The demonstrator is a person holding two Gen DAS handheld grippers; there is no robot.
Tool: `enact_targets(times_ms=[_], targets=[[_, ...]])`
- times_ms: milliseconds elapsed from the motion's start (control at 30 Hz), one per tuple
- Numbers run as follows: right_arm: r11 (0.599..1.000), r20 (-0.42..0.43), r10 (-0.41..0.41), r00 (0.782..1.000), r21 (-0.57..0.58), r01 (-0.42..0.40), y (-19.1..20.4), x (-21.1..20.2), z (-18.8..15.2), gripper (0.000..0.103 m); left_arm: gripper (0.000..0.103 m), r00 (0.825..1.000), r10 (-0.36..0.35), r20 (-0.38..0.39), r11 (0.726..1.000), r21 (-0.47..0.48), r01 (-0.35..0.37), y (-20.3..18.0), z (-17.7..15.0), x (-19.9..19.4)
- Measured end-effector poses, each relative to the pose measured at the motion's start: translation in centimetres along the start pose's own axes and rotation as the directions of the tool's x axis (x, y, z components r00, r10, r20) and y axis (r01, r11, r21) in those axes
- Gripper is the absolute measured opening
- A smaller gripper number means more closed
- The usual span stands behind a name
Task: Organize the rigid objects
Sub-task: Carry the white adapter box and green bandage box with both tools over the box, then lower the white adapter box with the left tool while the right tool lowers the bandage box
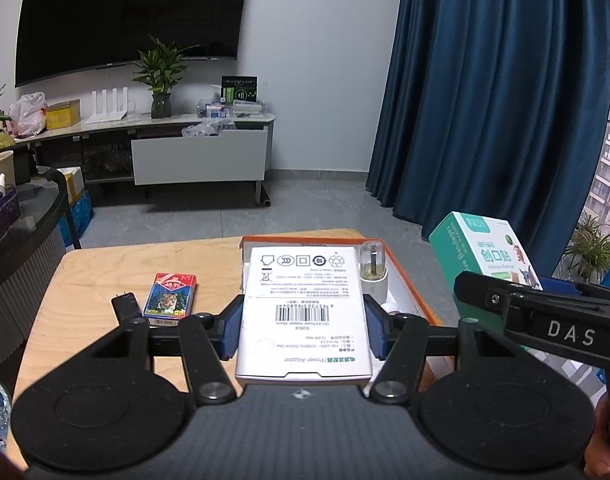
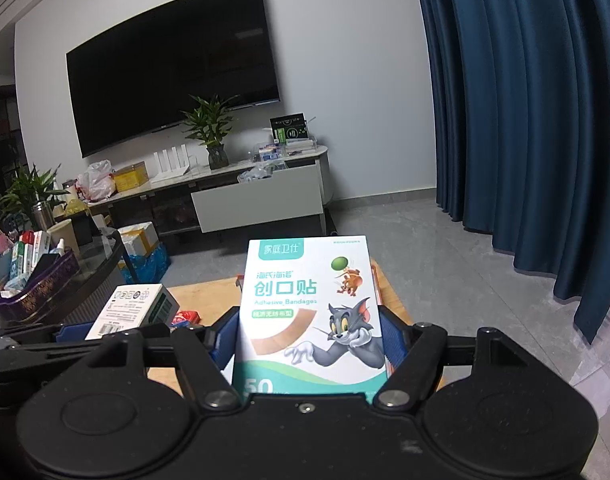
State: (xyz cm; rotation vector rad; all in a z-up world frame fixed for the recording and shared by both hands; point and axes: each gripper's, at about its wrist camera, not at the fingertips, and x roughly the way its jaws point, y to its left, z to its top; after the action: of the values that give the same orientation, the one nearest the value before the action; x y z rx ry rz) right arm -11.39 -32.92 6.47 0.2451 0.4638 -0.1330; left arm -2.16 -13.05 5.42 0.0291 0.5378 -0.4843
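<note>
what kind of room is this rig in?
Most likely a home living room: a big wall-mounted TV above a low media console, a potted plant on it, and floor-length blue curtains by a window.

The right gripper (image 2: 309, 340) is clamping a box of adhesive bandages (image 2: 311, 308) between its blue pads (image 2: 393, 340), the printed cartoon front facing the camera and the box standing upright. Off to the claw's left, the left gripper (image 2: 117, 330) is holding a white power adapter box (image 2: 127, 310), label side up. Beneath and just ahead of the claw, a wooden table (image 2: 205, 296) is showing, with an orange-edged tray (image 2: 379, 284) peeking out behind the bandage box. A red packet (image 2: 187, 316) is lying on the table left of the claw, mostly hidden.
</note>
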Motion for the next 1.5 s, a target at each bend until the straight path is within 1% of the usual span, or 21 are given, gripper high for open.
enact_targets(times_ms=[433,800,1100,1500], targets=[[1.0,-0.06,-0.012,0.998,0.023,0.014,-1.0,5.0,-0.3,0.084,0.06,0.998,0.009,-0.065,1.0,-0.024,-0.01,1.2,-0.6,3.5],[0.998,-0.12,-0.036,0.992,0.038,0.041,-1.3,9.4,-0.1,0.084,0.06,0.992,0.012,-0.125,0.999,-0.036,-0.017,2.2,-0.1,6.2],[0.998,-0.156,-0.04,0.987,0.048,0.047,-1.4,11.6,0.0,0.084,0.06,0.986,0.027,-0.165,0.999,-0.041,-0.034,3.0,0.6,8.1],[0.998,-0.186,-0.044,0.982,0.044,0.053,-1.7,13.2,-0.2,0.084,0.06,0.979,0.025,-0.201,0.998,-0.045,-0.035,3.4,1.5,10.6]])
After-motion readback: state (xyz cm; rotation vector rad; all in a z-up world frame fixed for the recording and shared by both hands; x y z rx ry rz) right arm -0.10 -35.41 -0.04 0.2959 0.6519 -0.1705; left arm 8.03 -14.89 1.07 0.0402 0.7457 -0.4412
